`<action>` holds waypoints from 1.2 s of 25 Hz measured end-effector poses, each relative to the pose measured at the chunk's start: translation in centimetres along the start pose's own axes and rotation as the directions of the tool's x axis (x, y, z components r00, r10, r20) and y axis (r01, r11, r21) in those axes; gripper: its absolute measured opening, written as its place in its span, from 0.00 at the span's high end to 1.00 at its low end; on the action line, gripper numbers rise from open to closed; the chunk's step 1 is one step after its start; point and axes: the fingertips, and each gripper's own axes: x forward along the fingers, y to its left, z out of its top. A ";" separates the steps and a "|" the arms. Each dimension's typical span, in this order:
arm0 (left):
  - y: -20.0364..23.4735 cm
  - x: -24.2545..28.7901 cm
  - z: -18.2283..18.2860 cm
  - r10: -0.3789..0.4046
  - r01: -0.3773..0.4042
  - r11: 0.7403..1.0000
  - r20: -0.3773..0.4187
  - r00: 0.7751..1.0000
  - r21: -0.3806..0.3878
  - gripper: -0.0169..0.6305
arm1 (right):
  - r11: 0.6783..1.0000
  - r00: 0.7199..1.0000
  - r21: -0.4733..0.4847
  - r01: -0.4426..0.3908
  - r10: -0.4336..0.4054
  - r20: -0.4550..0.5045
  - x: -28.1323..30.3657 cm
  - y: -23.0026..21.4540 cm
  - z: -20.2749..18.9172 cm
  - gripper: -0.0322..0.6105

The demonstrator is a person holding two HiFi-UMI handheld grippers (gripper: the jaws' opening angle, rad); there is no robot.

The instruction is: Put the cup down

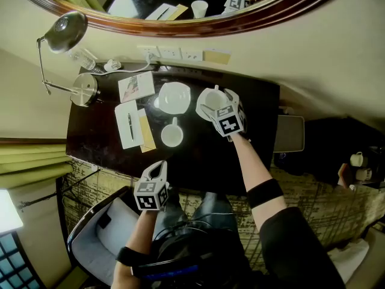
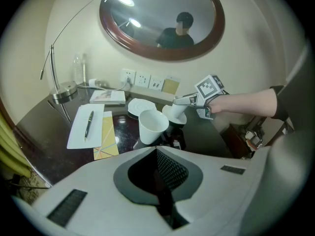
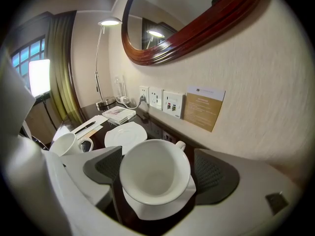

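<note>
Looks set down already: cup point(image 3: 155, 176) on saucer point(image 3: 162, 208), between wide-open jaws of right gripper point(image 3: 157, 172), not squeezed. Fits just let go, or about to grab. Shut and empty at left gripper point(image 2: 158, 156).

Cream wall point(image 1: 325, 47), 1 oval wood-framed mirror point(image 1: 180, 2), dark desk point(image 1: 198, 161) — a lit lamp point(image 3: 109, 22) near green curtains point(image 3: 61, 68).

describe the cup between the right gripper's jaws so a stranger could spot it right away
On the dark desk under the oval wood-framed mirror lie two white saucers side by side. The cup stands on the right-hand saucer, between the open jaws of the right gripper. The other cup stands bare on the desk, and the left saucer is empty.
</note>
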 end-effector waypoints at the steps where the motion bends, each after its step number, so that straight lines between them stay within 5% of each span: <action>1: 0.1 -0.1 0.2 0.000 0.000 1.000 0.008 1.000 0.001 0.97 | 1.000 1.000 0.001 -0.002 0.002 0.001 -0.4 0.1 0.3 0.18; 9: 0.3 -1.9 2.8 -0.030 0.028 0.999 0.048 0.998 0.033 0.97 | 0.998 0.999 0.037 -0.041 0.041 0.007 -6.1 3.3 2.8 0.31; 14: 0.6 -3.0 4.7 -0.047 0.042 0.997 0.089 0.995 0.062 0.97 | 0.996 0.996 0.083 0.034 -0.040 0.076 -10.7 4.1 3.6 0.62; 22: 0.5 -5.0 5.7 -0.104 0.091 0.989 0.112 0.988 0.115 0.97 | 0.978 0.984 0.162 0.133 -0.149 0.096 -16.4 6.3 1.1 0.90; 30: 1.4 -6.0 5.6 -0.118 0.093 0.980 0.136 0.984 0.174 0.97 | 0.942 0.977 0.289 0.170 -0.200 0.075 -20.5 8.4 -3.0 0.93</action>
